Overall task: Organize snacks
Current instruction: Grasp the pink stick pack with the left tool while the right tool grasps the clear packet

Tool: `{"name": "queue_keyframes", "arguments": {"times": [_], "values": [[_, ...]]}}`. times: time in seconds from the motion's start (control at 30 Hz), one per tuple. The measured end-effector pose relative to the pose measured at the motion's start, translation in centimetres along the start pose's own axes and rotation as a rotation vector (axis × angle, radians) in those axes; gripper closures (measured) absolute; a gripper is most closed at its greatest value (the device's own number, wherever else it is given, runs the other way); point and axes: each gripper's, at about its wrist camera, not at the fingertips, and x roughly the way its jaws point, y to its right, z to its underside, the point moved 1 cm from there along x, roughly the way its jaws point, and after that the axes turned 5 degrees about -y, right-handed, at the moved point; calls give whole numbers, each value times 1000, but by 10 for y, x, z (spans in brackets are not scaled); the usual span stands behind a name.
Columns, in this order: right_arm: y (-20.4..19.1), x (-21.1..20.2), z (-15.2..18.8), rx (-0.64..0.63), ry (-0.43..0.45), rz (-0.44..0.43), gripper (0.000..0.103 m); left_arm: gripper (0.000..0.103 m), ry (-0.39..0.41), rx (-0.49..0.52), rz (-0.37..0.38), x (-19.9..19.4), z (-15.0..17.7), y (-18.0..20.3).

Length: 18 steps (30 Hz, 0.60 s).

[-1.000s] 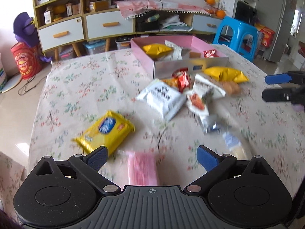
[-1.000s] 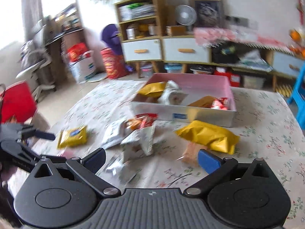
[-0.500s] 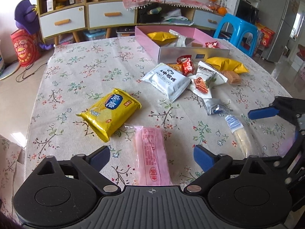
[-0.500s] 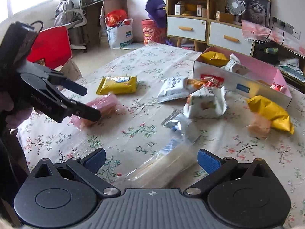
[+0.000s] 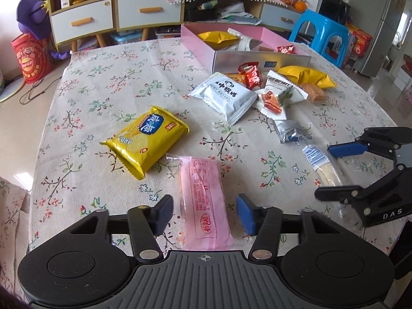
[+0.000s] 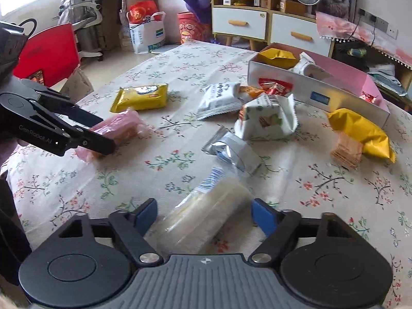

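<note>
Our left tongs have just been closing around the pink packet, not yet pinching; its long axis runs straight ahead. Our right tongs likewise straddle the clear-wrapped roll on the tabletop.

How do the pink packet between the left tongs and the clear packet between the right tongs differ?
The pink plastic-wrapped snack packet is opaque and printed with red text; the clear plastic packet of pale wafers shows its contents and has a blue-striped end. Both are long, lie flat on the floral tablecloth, and sit untouched between pads.
</note>
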Motion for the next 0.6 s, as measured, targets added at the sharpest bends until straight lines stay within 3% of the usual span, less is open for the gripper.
{"name": "queue_keyframes", "arguments": {"times": [0.1, 0.17, 0.23, 0.4, 0.6], "values": [[3, -3, 0, 3, 3, 2, 54, 68, -14, -12, 0, 2, 0, -1], [5, -5, -1, 9, 1, -3, 72, 71, -18, -19, -2, 2, -1, -1], [6, -6, -1, 8, -7, -6, 81, 73, -15, -22, -1, 2, -2, 0], [7, -11, -7, 16, -17, -32, 83, 73, 1, -49, 7, -4, -11, 0], [11, -31, -26, 24, 40, -27, 84, 74, 24, -86, -10, -7, -30, 2]]}}
